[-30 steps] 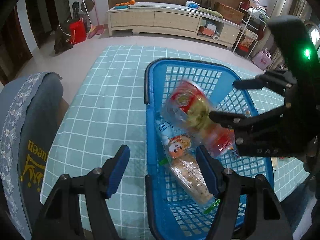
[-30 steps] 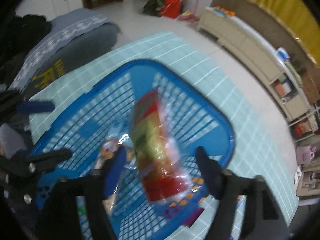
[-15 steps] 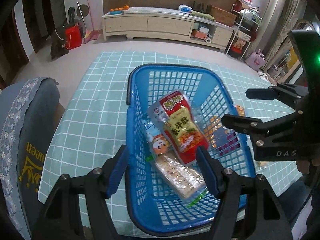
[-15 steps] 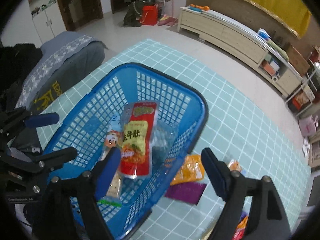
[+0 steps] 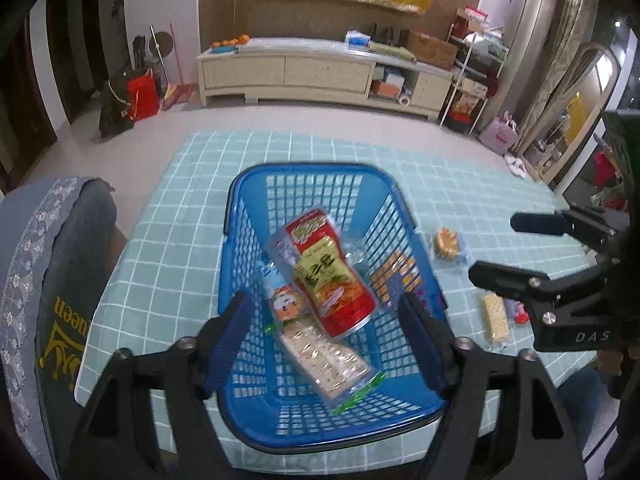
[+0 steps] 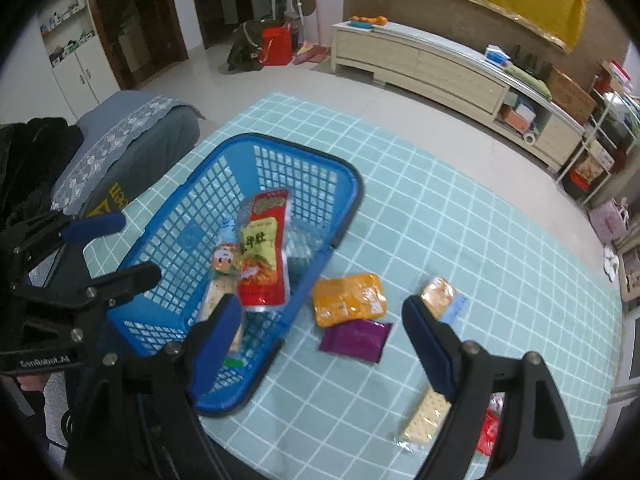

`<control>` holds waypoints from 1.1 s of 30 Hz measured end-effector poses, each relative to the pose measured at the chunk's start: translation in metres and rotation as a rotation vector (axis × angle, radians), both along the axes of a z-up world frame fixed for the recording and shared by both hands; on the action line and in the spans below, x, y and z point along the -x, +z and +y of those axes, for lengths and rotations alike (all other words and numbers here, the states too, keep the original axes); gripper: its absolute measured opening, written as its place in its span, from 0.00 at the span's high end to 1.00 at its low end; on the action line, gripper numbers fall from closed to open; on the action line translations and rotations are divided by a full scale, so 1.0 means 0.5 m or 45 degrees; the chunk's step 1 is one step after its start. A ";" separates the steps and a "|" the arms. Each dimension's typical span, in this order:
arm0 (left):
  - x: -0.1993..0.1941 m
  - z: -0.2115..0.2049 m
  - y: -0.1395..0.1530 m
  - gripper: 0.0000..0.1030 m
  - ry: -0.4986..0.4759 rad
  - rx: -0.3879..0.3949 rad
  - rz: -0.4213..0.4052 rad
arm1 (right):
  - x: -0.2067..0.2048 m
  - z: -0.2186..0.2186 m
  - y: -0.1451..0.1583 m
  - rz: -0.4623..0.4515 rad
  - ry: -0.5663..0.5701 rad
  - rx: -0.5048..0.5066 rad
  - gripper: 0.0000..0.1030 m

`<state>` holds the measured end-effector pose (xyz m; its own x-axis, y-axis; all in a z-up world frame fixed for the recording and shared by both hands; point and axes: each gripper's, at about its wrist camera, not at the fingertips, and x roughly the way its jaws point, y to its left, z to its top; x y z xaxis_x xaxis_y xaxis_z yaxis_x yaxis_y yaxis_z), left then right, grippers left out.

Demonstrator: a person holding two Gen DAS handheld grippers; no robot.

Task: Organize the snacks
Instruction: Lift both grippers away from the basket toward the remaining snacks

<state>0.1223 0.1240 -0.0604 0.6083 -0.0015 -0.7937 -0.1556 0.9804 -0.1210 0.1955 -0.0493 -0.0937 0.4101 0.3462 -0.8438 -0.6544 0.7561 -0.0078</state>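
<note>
Both black two-finger grippers hang empty over the table, the left gripper (image 5: 324, 330) with jaws opening, the right gripper (image 6: 322, 338) spread wide. The blue plastic mesh basket (image 6: 344, 176) holds three visible packets, the red pouch (image 6: 262, 256) on top. Five packets wait outside; the purple sachet (image 6: 356, 338), partly beneath the orange pack (image 6: 348, 300), could drag its neighbour.

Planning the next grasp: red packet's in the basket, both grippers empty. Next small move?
Probably bring the right gripper down over the orange packet, which lies on the checked tablecloth just outside the blue basket. Its jaws are wide and empty, and that packet is the loose snack nearest the basket. The left gripper, jaws opening and empty, hangs over the basket.
</note>
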 end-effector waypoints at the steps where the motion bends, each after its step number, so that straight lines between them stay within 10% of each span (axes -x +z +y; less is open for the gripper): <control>1: 0.001 -0.007 0.006 0.24 -0.010 0.010 -0.018 | 0.003 -0.010 0.004 -0.003 -0.013 -0.008 0.17; 33: -0.115 -0.366 -0.035 0.21 -0.366 0.020 0.075 | 0.005 -0.424 -0.047 0.089 -0.497 -0.131 0.17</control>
<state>0.1797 -0.0591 -0.0779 0.5341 -0.1794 -0.8262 0.1208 0.9834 -0.1355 0.1931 -0.2613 -0.1173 0.4702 0.2602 -0.8433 -0.3142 0.9423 0.1155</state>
